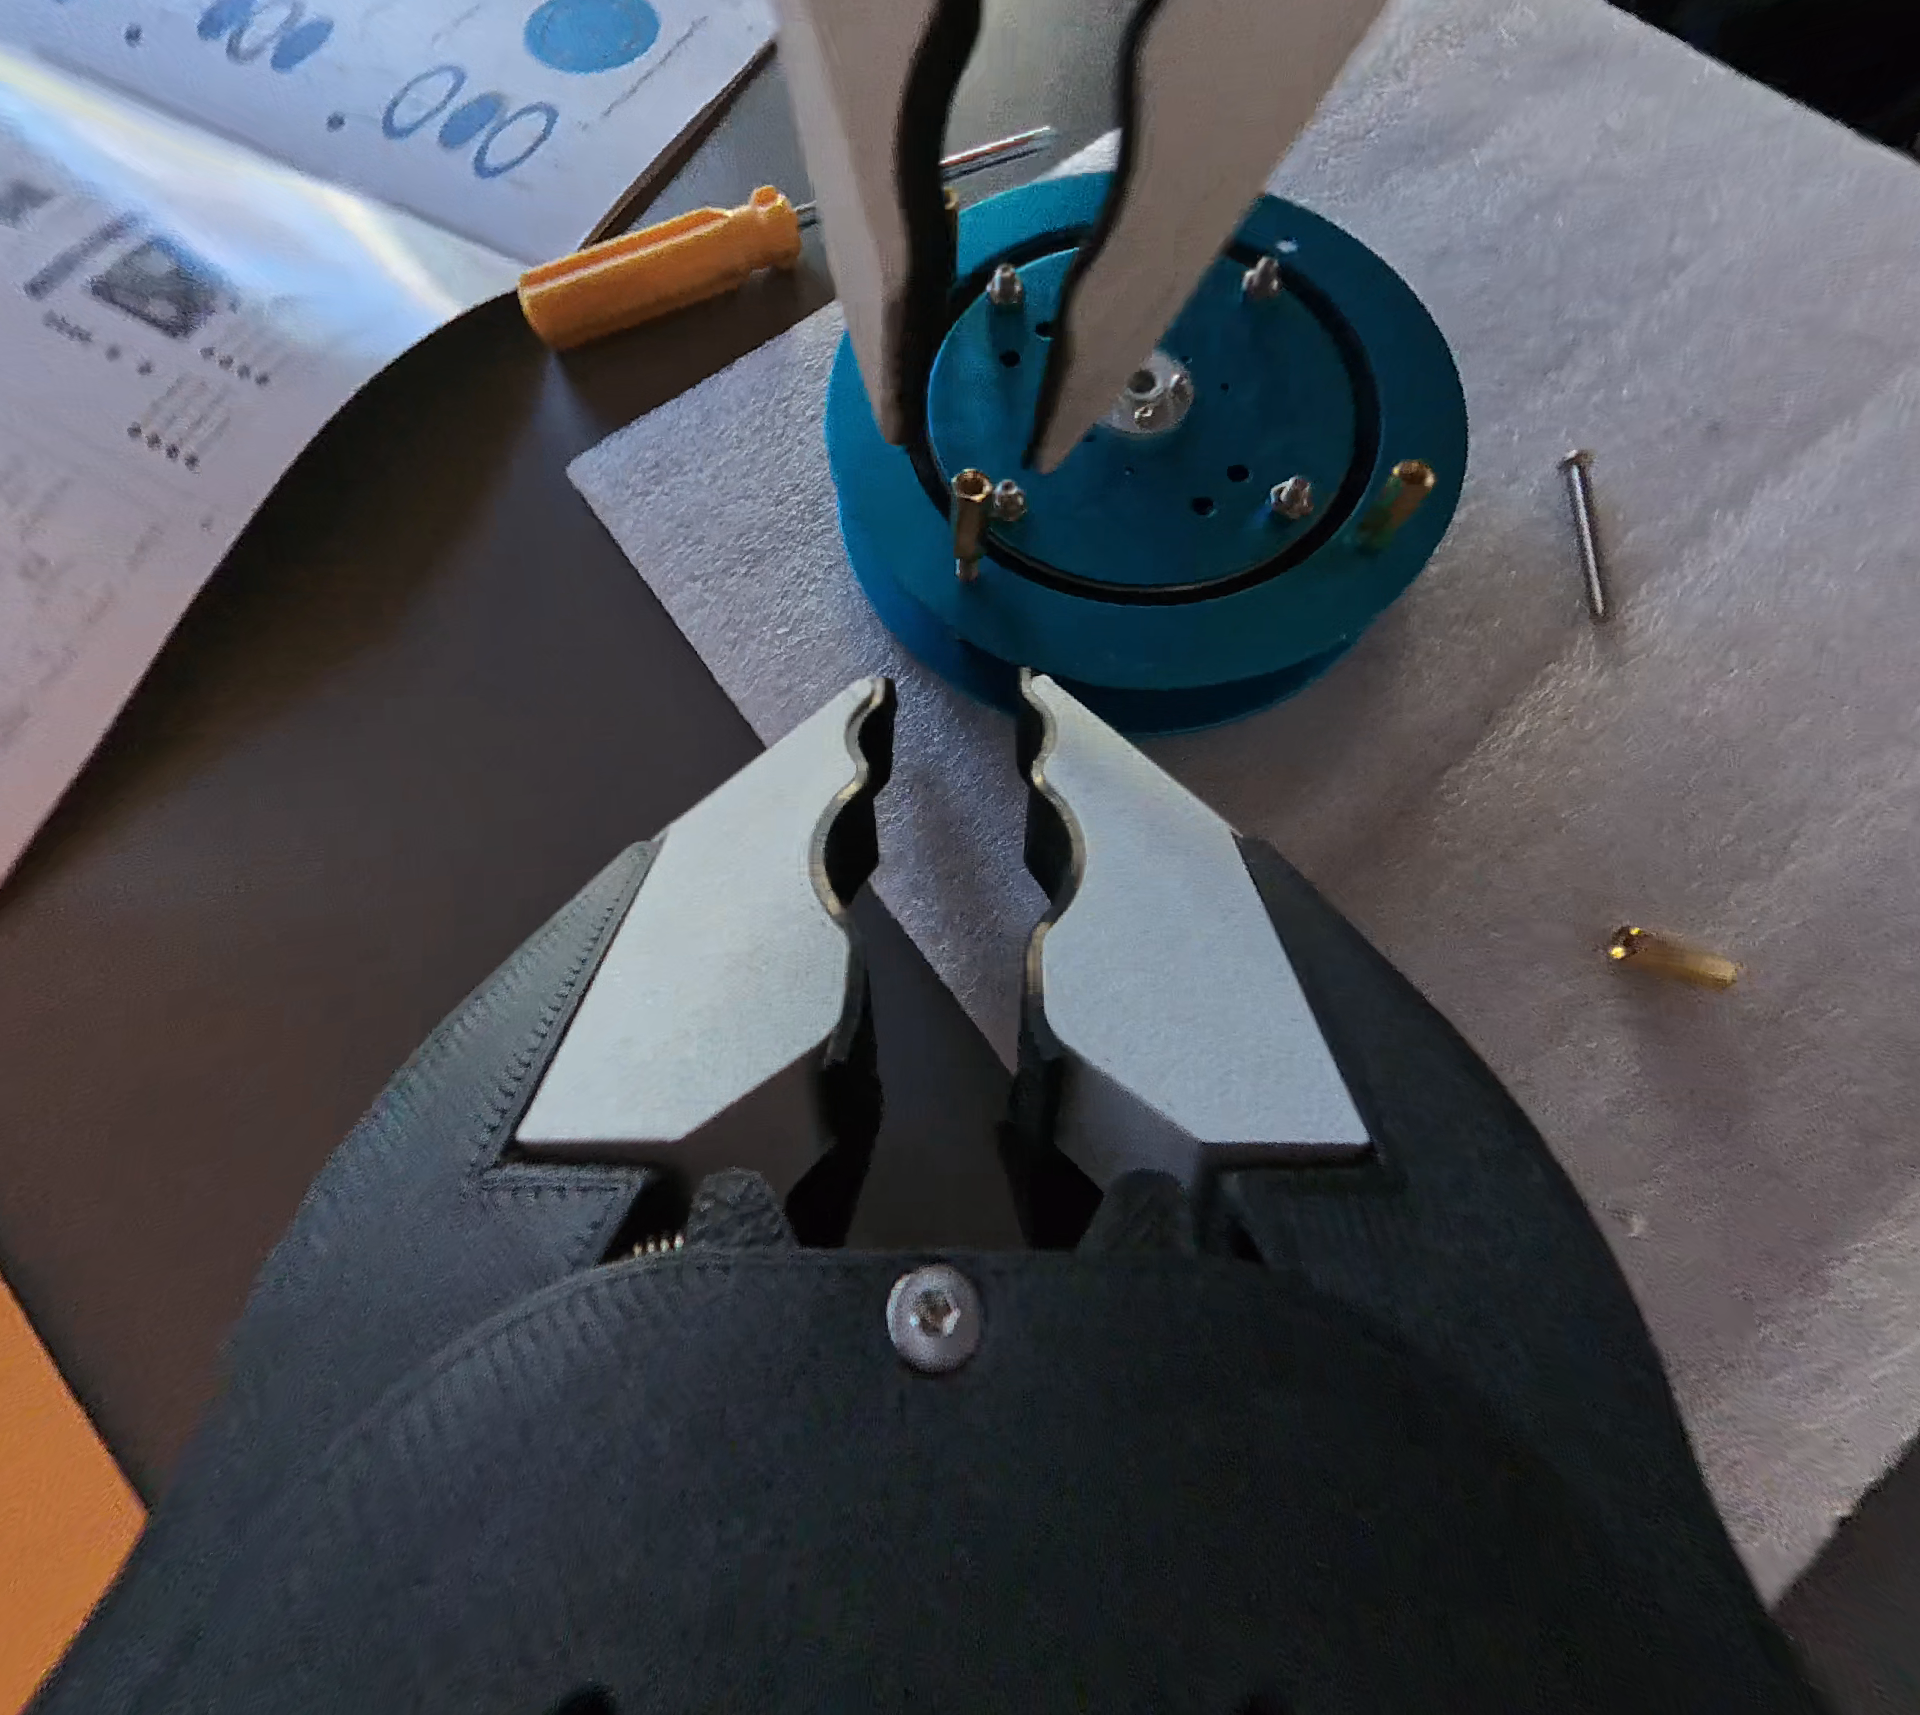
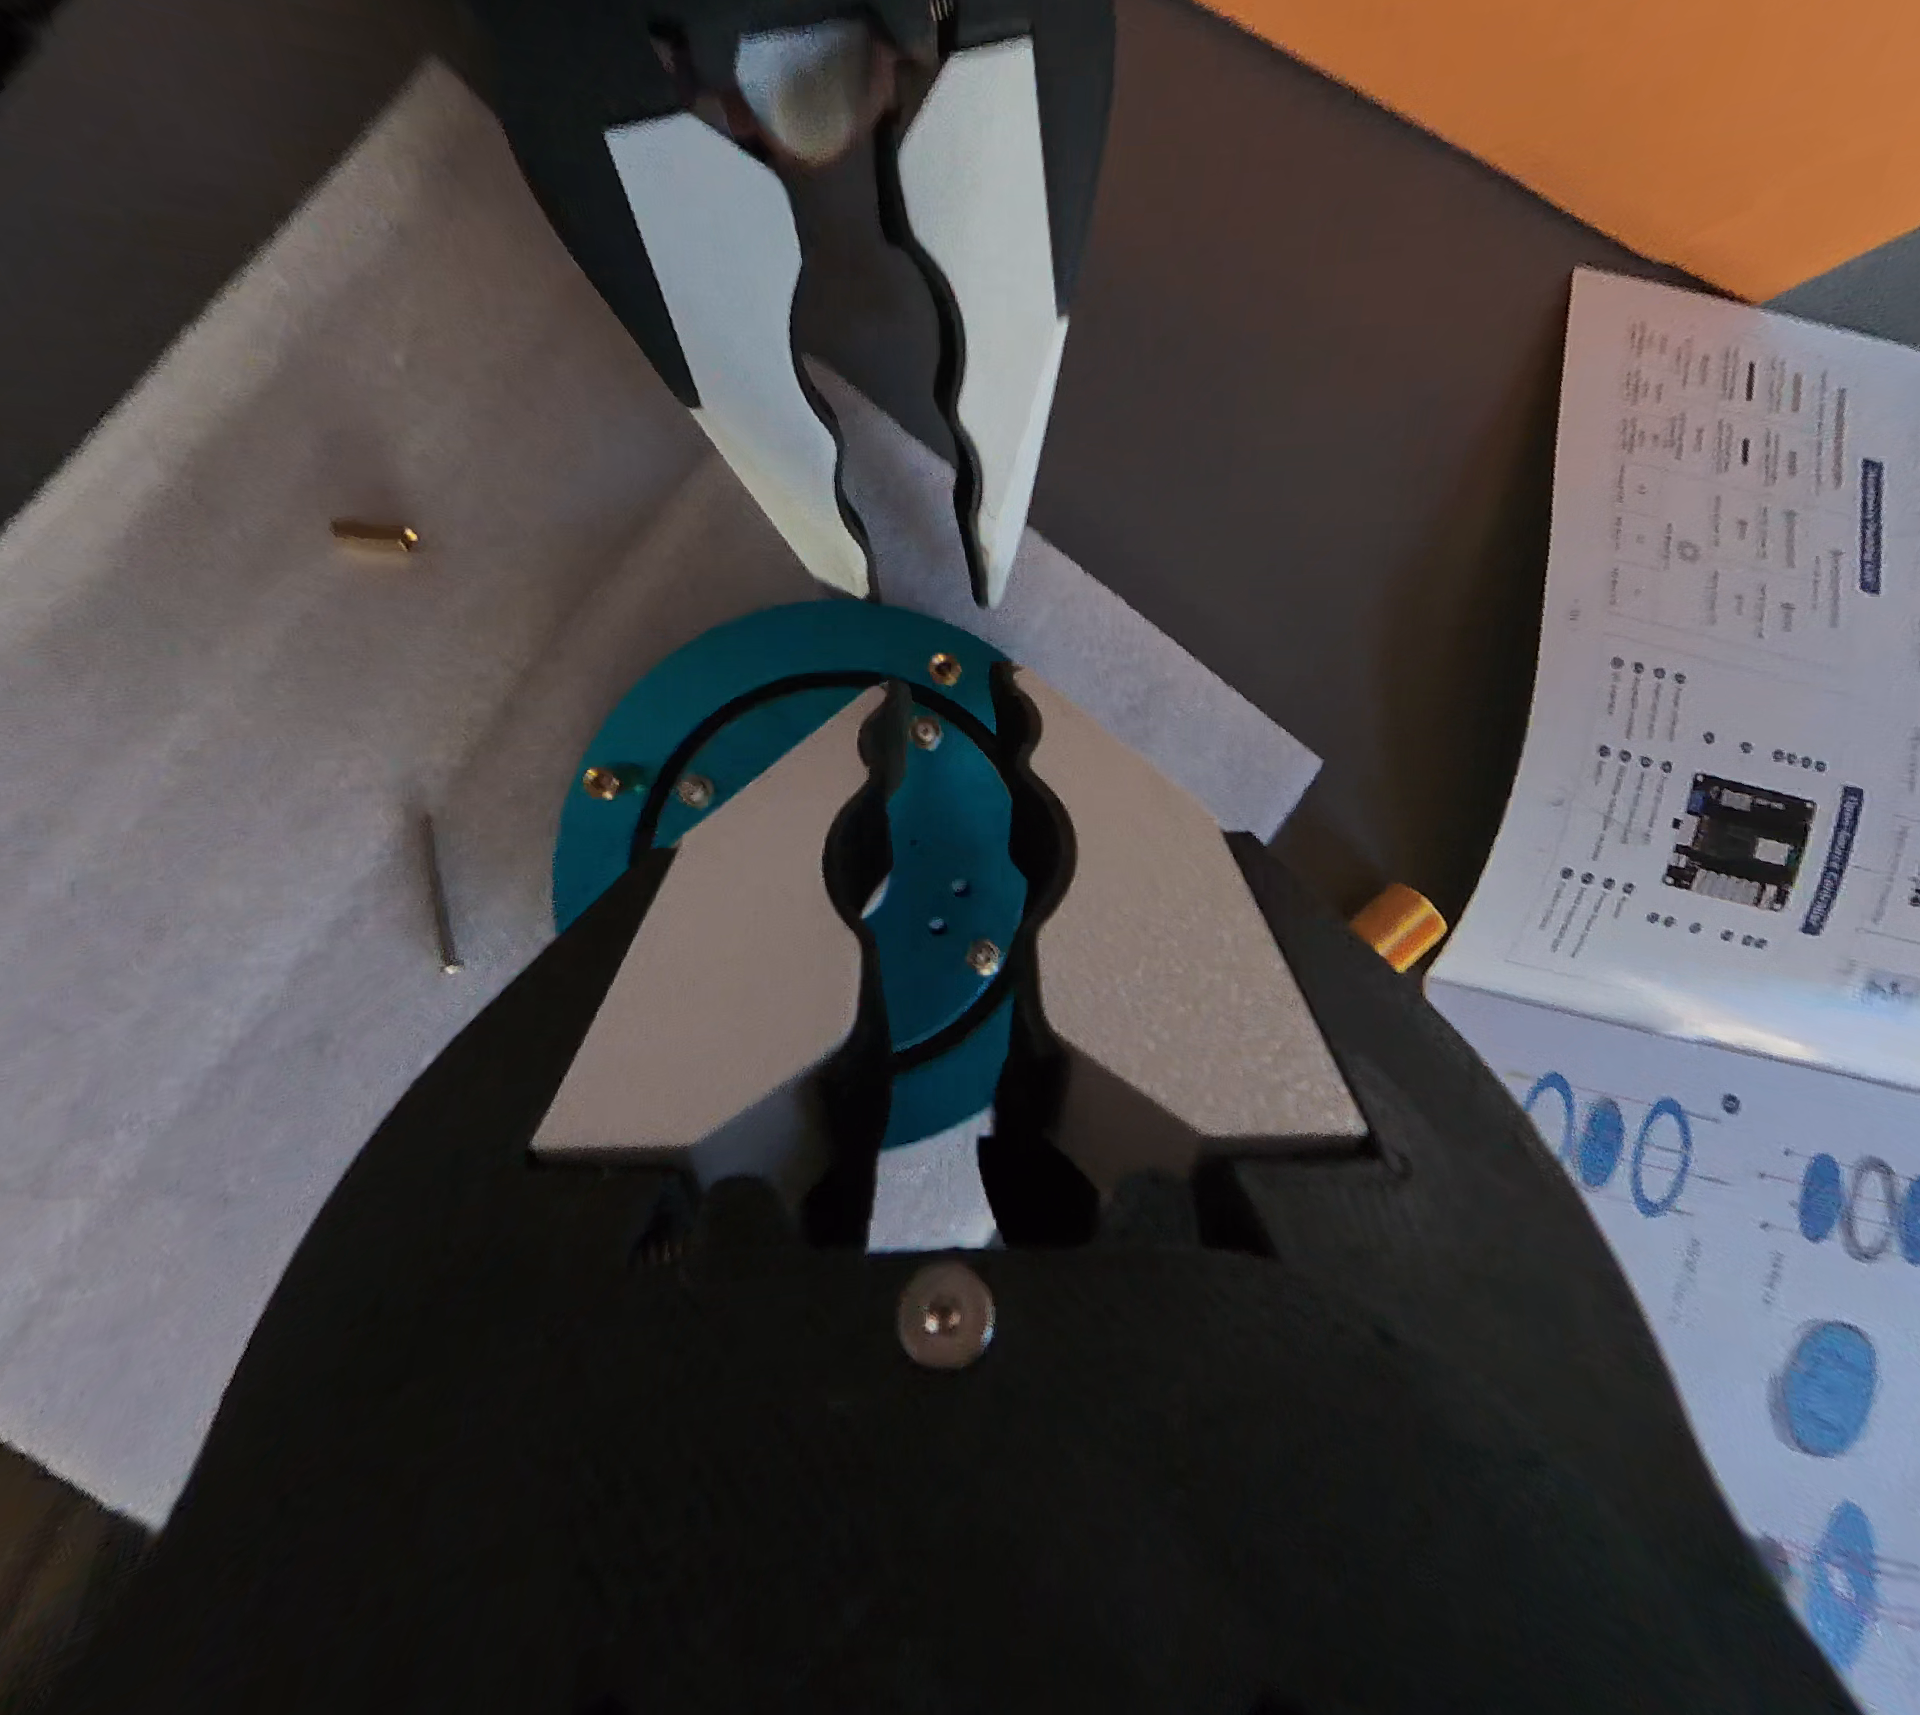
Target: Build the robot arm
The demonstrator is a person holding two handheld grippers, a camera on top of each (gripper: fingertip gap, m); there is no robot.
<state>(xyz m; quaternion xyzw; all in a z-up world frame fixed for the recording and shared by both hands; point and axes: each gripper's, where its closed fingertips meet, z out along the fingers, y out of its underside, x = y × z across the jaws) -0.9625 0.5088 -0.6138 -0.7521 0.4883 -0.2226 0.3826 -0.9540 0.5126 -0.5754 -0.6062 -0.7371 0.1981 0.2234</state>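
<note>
A hand-held right gripper (image 1: 977, 444) is reaching down onto a blue metal wheel (image 1: 1143, 626), its two pale fingers coming to rest on the wheel's inner disc beside a raised silver screw head (image 1: 1006, 499). Its jaws are standing slightly apart. They may be straddling that screw, but the tips are blurred and nothing is plainly gripped. The left gripper (image 1: 956, 699) is hovering just short of the wheel's near rim, its jaws also parted with only foam showing between them, holding nothing.

The wheel is lying flat on a white foam sheet (image 1: 1558, 315), close to the sheet's edge on the booklet side and near one of its corners. It is a thick grooved disc with an outer ring and an inner plate divided by a dark circular gap. Four small screws are sticking up from the inner plate around a silver hub (image 1: 1148, 392). Two brass standoffs, one (image 1: 969, 522) beside the right gripper's fingers and one (image 1: 1397, 502) across the ring, are standing upright in the outer ring.

A third brass standoff (image 1: 1673, 957) and a long steel screw (image 1: 1584, 533) are lying loose toward the middle of the sheet, well apart from the wheel. An orange-handled screwdriver (image 1: 665, 268) is resting on the dark table (image 1: 364, 730) just off the foam's edge, against an open printed booklet (image 1: 312, 3).
</note>
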